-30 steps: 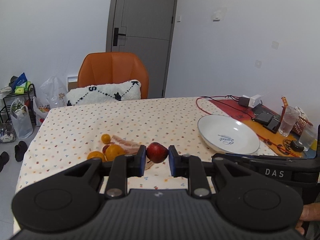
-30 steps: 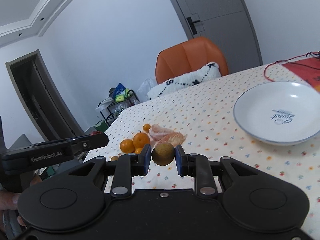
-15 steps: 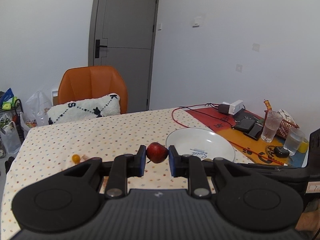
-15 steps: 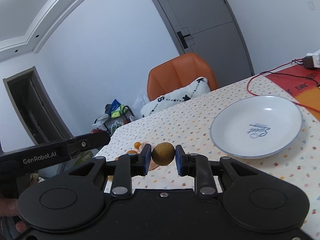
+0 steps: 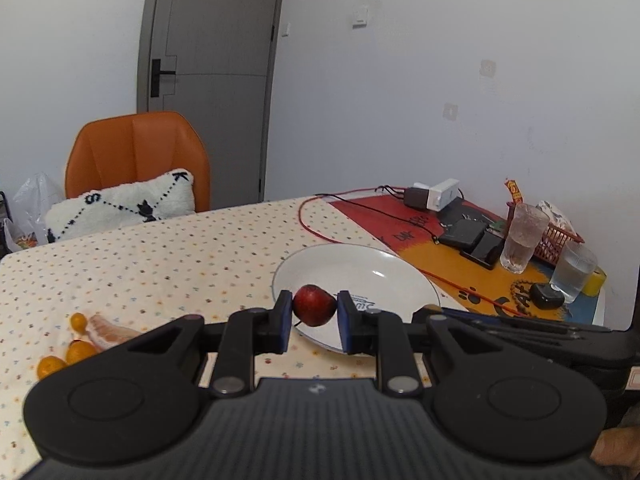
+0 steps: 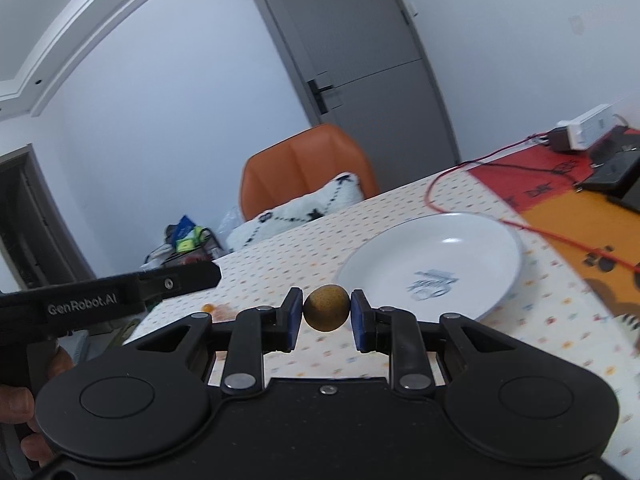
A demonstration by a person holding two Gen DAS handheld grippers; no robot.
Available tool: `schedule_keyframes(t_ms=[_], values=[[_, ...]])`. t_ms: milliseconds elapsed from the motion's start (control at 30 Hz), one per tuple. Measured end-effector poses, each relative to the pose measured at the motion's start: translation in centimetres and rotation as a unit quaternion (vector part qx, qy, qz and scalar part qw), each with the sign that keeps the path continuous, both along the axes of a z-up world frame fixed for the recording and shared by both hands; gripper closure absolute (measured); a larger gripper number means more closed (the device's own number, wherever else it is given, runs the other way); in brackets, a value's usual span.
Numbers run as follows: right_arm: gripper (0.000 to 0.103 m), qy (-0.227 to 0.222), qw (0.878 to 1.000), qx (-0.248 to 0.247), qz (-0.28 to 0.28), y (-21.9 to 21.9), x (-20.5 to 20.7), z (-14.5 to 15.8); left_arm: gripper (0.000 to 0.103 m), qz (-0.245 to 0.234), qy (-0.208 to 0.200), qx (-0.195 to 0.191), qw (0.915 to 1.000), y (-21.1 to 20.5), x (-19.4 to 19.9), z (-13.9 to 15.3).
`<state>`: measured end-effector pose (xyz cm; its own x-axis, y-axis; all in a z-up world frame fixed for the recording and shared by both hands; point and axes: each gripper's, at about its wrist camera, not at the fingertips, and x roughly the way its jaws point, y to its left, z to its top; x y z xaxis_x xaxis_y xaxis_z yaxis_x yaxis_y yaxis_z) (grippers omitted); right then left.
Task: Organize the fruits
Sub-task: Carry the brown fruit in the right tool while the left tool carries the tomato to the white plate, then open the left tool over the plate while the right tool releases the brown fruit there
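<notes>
- Two grippers are in your hands, and each is clamped narrow on one fruit.
- Your left gripper (image 5: pixel 314 312) pinches a small dark-red round fruit (image 5: pixel 314 305) between its blue pads (image 5: pixel 285 322); the fruit hangs above the near rim of the white shallow ceramic plate with blue lettering (image 5: pixel 372 264).
- Your right gripper (image 6: pixel 326 315) pinches a brownish-yellow speckled round fruit (image 6: pixel 325 307) between its pads (image 6: pixel 294 320), held off the table just short of the plate's (image 6: pixel 460 240) near-left rim.
- That plate holds no fruit in either view; only its printed lettering shows inside.
- Left of the plate, on the cream dotted tablecloth (image 5: pixel 160 256), lie several small orange citrus fruits (image 5: pixel 76 354) beside a pale pink peeled pomelo segment (image 5: pixel 106 327).
- Only the left wrist view shows the far side of the plate: two clear ribbed drinking glasses (image 5: pixel 522 236), a red woven basket (image 5: pixel 558 236), black flat devices (image 5: pixel 474 236) and a red cable (image 5: pixel 320 232) on a red-and-orange mat (image 5: pixel 452 276).
- Only the right wrist view shows your left gripper from the side, its black arm (image 6: pixel 120 294) reaching in from the left, well left of the plate, and the wire rack with coloured packets (image 6: pixel 186 240) beyond the table.
- Both views show the orange leather chair (image 5: pixel 136 152) with a white fluffy cushion (image 5: pixel 124 204) behind the plate.
</notes>
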<state>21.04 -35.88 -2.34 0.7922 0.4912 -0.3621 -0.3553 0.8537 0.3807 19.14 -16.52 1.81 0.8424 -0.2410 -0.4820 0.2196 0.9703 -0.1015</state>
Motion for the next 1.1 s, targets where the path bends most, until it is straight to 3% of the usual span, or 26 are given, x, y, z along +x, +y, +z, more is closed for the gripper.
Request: schedule_keyframes(t_ms=[733, 1100], values=[[0.079, 0.044, 0.997, -0.029, -0.051, -2.9, 5.3, -4.2, 0.081, -0.030, 0.083, 0.016, 0.9960, -4.2, 8.9, -7.0], [0.078, 0.051, 0.996, -0.032, -0.068, -3.1, 6.2, -5.0, 0.080, -0.034, 0.089, 0.018, 0.9953, -4.3, 9.5, -7.2]])
